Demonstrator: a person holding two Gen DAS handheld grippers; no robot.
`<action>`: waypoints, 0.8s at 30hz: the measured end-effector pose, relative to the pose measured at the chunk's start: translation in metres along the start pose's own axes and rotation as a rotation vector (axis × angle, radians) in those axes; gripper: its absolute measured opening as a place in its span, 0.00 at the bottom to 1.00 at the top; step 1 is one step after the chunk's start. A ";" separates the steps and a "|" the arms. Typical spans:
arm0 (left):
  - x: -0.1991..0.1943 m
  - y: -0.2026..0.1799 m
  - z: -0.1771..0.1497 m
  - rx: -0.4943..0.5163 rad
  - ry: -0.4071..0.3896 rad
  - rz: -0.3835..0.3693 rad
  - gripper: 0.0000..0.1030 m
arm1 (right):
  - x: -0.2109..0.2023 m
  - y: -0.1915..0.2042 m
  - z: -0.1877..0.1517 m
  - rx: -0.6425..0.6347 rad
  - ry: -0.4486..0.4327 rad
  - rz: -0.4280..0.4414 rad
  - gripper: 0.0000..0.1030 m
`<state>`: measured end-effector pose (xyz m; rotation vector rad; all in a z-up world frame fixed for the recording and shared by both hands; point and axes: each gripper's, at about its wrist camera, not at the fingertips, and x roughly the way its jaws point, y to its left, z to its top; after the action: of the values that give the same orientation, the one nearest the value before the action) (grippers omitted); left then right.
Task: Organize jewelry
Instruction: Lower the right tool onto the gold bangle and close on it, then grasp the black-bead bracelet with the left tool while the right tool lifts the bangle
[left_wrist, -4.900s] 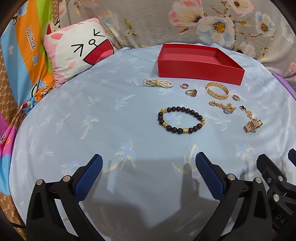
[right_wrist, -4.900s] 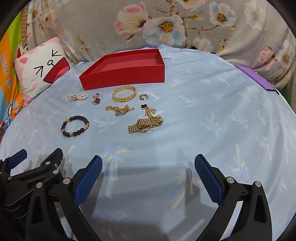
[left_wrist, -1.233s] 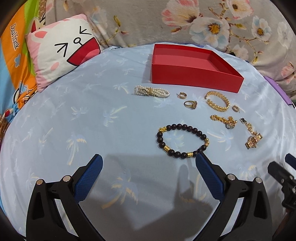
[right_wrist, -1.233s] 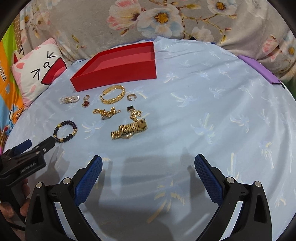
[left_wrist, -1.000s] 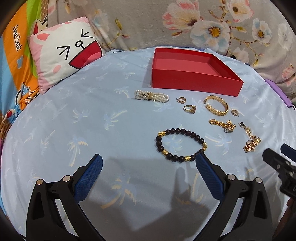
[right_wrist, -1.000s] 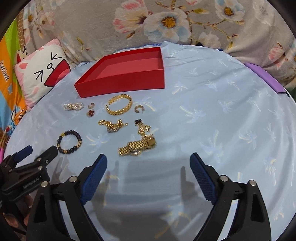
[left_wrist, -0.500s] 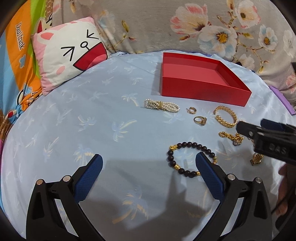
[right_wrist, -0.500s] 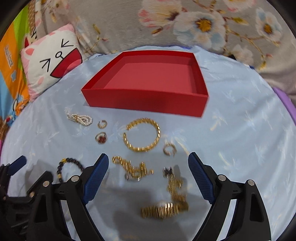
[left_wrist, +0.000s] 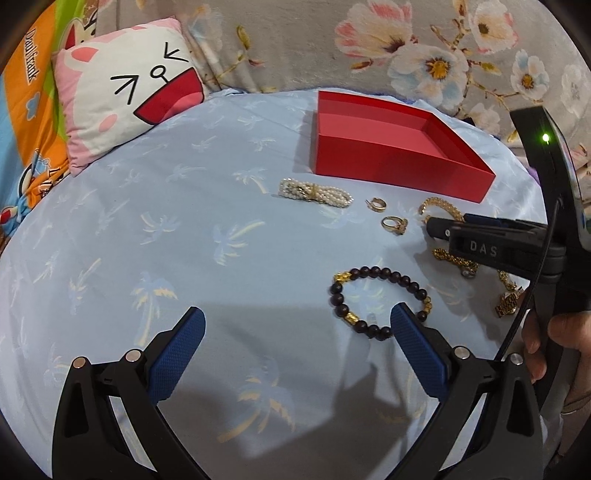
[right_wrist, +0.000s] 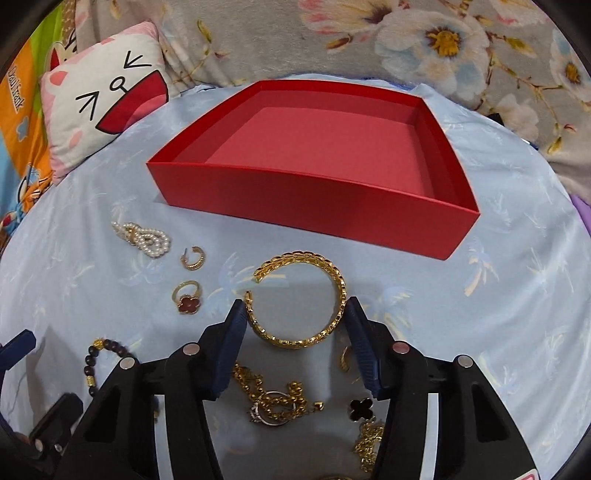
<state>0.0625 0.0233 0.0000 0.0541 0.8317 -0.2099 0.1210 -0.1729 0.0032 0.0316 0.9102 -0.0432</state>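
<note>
Gold woven cuff bangle (right_wrist: 300, 302) between right tongs (right_wrist: 295, 314) ribbed pads.

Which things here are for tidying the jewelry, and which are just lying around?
For the job:
red box
gold bangle, between the right gripper's fingers
pearl bracelet
hoop earring
red flower ring
bead bracelet
gold chain
left gripper, open

Just lying about:
cat pillow
palm-tree sheet
flowered cloth

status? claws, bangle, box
Right claw open, fingers straddling gold bangle, not clamped. Left claw open, idle near beaded bracelet. Red box empty; path unobstructed.
</note>
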 end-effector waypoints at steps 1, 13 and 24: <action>0.001 -0.002 0.000 0.008 0.002 0.004 0.95 | 0.000 0.000 0.000 0.001 -0.003 0.004 0.51; 0.019 -0.011 0.012 0.025 0.038 0.049 0.95 | -0.069 -0.021 -0.033 0.089 -0.095 0.048 0.51; 0.027 -0.021 0.014 0.048 0.063 0.049 0.65 | -0.111 -0.043 -0.084 0.202 -0.098 0.046 0.52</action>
<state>0.0860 -0.0033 -0.0103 0.1266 0.8874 -0.1830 -0.0155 -0.2096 0.0396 0.2367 0.8037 -0.0933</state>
